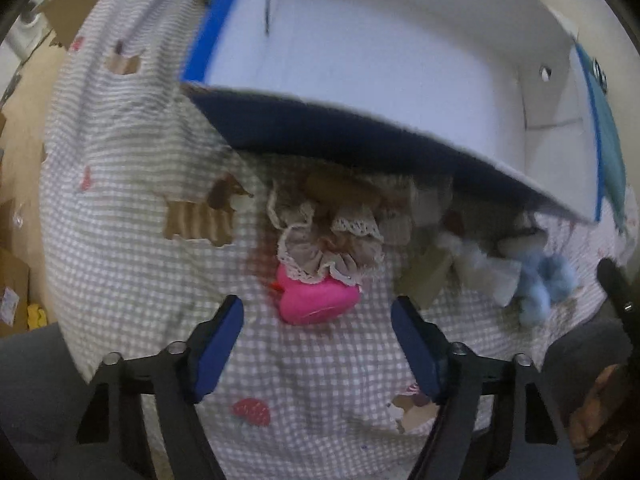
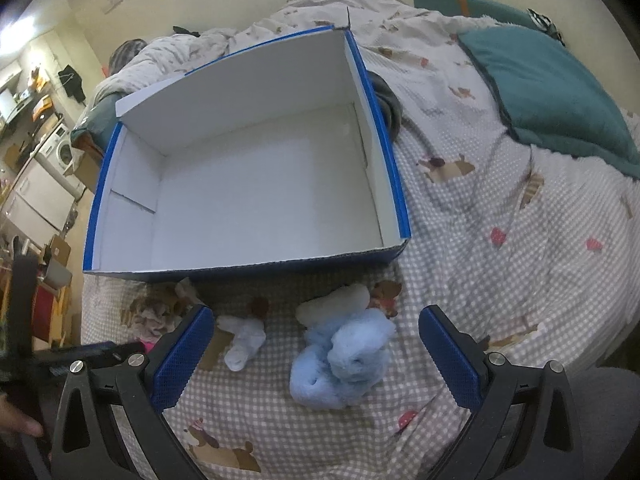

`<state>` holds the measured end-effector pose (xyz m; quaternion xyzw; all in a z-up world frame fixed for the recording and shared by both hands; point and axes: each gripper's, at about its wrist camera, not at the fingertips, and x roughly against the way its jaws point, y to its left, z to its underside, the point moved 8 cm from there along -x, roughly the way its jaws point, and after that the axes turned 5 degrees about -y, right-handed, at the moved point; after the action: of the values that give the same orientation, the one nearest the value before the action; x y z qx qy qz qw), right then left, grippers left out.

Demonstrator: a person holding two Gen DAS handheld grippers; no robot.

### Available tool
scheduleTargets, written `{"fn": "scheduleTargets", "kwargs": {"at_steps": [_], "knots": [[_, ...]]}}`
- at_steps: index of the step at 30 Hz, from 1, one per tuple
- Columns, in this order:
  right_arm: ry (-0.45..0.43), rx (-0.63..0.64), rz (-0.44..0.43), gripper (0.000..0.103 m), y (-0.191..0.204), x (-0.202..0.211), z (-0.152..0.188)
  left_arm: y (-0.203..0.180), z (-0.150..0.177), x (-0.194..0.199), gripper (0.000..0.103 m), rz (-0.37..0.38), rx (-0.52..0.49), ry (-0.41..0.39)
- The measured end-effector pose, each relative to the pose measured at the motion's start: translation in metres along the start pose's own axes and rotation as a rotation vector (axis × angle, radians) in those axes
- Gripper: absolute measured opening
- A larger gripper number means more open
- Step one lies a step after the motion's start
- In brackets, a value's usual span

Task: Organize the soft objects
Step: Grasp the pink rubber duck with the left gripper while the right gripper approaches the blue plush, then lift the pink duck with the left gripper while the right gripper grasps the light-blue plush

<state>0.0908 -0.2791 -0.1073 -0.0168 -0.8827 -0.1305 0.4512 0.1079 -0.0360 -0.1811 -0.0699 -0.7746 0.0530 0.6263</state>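
Gingham bedspread (image 2: 500, 280) covers the bed, carrying a blue cardboard box (image 2: 256, 184) with white walls. At six o'clock from it lie a fluffy blue sock bundle (image 2: 344, 360), a lace-trimmed scrunchie (image 1: 328, 248), a pink heart plush (image 1: 316, 300) and a white sock (image 2: 242, 340). Left gripper (image 1: 318, 316) and right gripper (image 2: 316, 328) hover, jaws apart.

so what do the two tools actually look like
Both match: the left tool and right tool each have two blue, finely textured pads mounted on black plastic arms, with silver round bolt heads at the pivots. No cables or markings are visible. A bit of bare hand shows at the right view's left edge.
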Motion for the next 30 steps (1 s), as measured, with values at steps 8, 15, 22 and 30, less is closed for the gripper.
{"fn": "scheduleTargets", "kwargs": {"at_steps": [8,15,22,30], "knots": [[-0.010,0.025,0.013,0.103,0.007,-0.006,0.004,-0.012,-0.001,-0.019,0.050,0.033,0.009,0.010],[0.000,-0.001,0.006,0.103,0.002,-0.006,0.005,-0.009,0.012,-0.008,0.042,0.031,0.034,0.010],[0.023,-0.091,0.001,0.103,-0.018,-0.007,0.004,0.002,0.038,0.014,0.042,0.045,0.017,0.015],[0.085,-0.114,0.017,0.103,-0.022,-0.020,0.008,0.019,0.040,0.035,0.042,-0.052,-0.004,-0.067]]}}
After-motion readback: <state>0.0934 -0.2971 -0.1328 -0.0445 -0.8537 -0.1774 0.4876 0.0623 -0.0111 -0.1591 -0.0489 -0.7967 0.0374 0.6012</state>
